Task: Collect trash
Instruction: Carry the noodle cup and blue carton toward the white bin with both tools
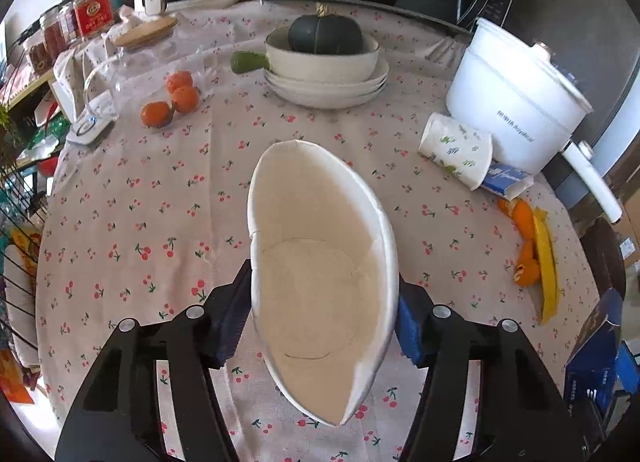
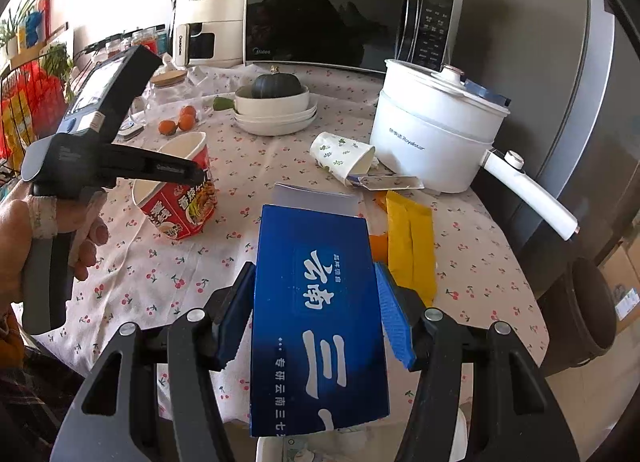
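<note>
My left gripper (image 1: pixel 324 326) is clamped from both sides on the noodle cup (image 1: pixel 320 274) — its walls are squashed into a narrow oval between the pads, mouth facing the camera. In the right wrist view, my left hand (image 2: pixel 24 238) wraps the grey handle at the frame's left edge, a bandage around one finger, with the tool's body angled up and its fingers reaching level toward the right. My right gripper (image 2: pixel 316 314) is closed on the blue carton (image 2: pixel 316 302) — both blue pads press flat against its long sides, holding it lengthwise, pointing away from me.
</note>
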Demonstrator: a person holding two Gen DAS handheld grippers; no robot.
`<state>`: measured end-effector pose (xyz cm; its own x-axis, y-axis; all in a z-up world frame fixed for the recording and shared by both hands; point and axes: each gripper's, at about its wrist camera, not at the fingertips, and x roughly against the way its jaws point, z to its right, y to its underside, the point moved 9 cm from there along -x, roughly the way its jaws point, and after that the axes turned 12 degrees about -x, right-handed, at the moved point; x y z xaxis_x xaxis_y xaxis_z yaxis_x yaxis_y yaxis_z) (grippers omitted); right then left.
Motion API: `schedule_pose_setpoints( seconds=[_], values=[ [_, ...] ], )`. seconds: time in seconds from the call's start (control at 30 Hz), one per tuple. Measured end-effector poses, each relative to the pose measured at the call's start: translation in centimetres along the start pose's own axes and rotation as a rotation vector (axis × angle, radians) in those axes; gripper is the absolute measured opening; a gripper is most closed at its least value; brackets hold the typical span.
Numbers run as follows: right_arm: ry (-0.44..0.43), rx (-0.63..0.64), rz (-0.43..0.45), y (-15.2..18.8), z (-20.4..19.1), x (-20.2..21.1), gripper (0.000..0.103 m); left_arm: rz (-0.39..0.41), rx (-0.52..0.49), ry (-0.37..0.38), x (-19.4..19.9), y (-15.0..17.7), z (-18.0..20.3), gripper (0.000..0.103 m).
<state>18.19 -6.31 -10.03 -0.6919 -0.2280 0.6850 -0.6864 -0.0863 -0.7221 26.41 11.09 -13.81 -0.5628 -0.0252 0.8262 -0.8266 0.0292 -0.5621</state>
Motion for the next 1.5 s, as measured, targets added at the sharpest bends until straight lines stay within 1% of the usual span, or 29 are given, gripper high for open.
schedule_pose_setpoints(
  seconds=[0.2, 0.4, 0.5, 0.63, 0.73, 0.93, 1.17, 1.37, 1.5],
  values=[
    [0.018, -0.024, 0.028, -0.3, 1.2, 1.3, 0.058, 0.082, -0.017, 0.035, 2.7, -0.8, 0.9, 0.058],
    [0.056, -0.068, 0.068, -0.4, 3.2, 3.5, 0.058, 0.193, -0.046, 0.072, 7.0, -1.5, 2.5, 0.058],
    [0.071, -0.102, 0.087, -0.3, 4.3, 4.7, 0.058, 0.246, -0.056, 0.105, 9.3, -1.7, 3.8, 0.058],
    [0.100, -0.162, 0.103, 0.6, 6.0, 6.5, 0.058, 0.312, -0.090, 0.148, 12.1, -1.5, 6.0, 0.058],
    [0.138, -0.210, 0.098, 2.2, 7.6, 7.9, 0.058, 0.350, -0.121, 0.176, 13.7, -1.1, 7.5, 0.058],
    [0.220, -0.283, 0.083, 5.5, 10.4, 10.1, 0.058, 0.392, -0.196, 0.206, 15.7, 0.6, 10.5, 0.058],
    [0.289, -0.322, 0.064, 9.0, 12.5, 11.9, 0.059, 0.405, -0.243, 0.246, 16.7, 2.8, 13.5, 0.058],
    [0.297, -0.325, 0.060, 10.0, 13.1, 12.5, 0.060, 0.433, -0.284, 0.269, 18.0, 4.6, 15.7, 0.058],
    [0.291, -0.332, 0.057, 10.2, 13.3, 12.7, 0.063, 0.440, -0.302, 0.291, 18.4, 5.2, 16.9, 0.058]
  ],
)
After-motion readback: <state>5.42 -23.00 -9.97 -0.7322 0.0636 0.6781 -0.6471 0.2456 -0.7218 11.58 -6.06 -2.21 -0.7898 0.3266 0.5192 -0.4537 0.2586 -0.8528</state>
